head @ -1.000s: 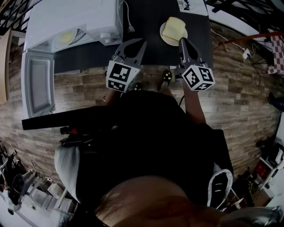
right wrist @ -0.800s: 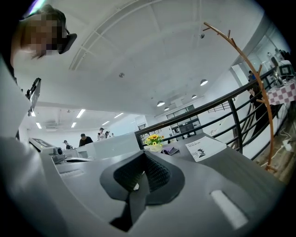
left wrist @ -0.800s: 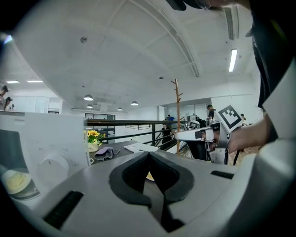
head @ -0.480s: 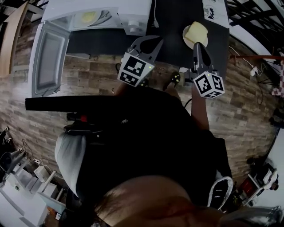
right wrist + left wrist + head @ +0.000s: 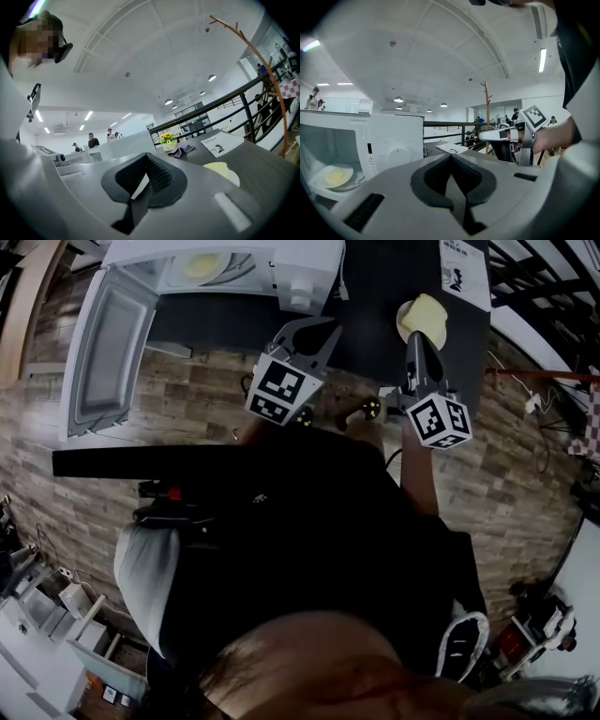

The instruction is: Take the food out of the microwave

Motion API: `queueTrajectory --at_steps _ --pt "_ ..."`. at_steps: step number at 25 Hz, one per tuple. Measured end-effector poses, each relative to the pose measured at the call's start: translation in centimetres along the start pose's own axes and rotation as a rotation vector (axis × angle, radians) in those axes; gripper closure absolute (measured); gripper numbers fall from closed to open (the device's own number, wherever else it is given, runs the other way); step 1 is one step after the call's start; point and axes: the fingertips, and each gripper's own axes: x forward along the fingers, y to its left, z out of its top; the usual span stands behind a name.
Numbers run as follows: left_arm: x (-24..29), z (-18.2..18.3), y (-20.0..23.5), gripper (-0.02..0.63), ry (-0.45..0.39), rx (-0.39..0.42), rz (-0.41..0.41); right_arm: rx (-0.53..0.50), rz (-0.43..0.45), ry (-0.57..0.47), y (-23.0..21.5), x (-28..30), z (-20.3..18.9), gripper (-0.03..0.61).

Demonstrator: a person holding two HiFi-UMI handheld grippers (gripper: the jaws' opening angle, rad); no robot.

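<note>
- **Left gripper** (image 5: 314, 337): jaws pressed together with nothing between them. It is held over the near edge of the dark table (image 5: 375, 287), just beside the control-panel end of the microwave.
- **Right gripper** (image 5: 413, 348): jaws likewise closed and empty. Its tip is just short of the table plate (image 5: 233, 179), which carries a yellow piece.
- **Microwave** (image 5: 281, 254): white, standing at the left end of the table. Its door (image 5: 103, 352) is swung wide open on the left, so the cavity faces the person.
- **Food in the microwave** (image 5: 336, 176): a pale yellow piece on a white plate, lying on the cavity floor. It shows low and left in the left gripper view, well apart from the jaws.
- **Printed sheet** (image 5: 464, 273): lies flat at the far right of the table, beyond the table plate.
- **Governing relation (judged)**:
  - The remaining food lies to the left of both grippers, inside the cavity, with the control panel between it and the left gripper.
  - The left gripper is the nearer one.
  - The plate is round, so it sets no preferred axis. The approach runs straight in through the open front, once the jaws have parted
</note>
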Motion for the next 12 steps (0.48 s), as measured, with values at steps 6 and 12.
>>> queueTrajectory --at_steps 6,12 --pt "-2.1 -0.1 1.0 0.607 0.0 0.001 0.038 0.02 0.027 -0.004 1.4 0.4 -0.5 0.578" --pt "-3.9 -0.2 1.6 0.607 -0.004 -0.001 0.081 0.051 0.071 -0.021 3.1 0.3 -0.5 0.578"
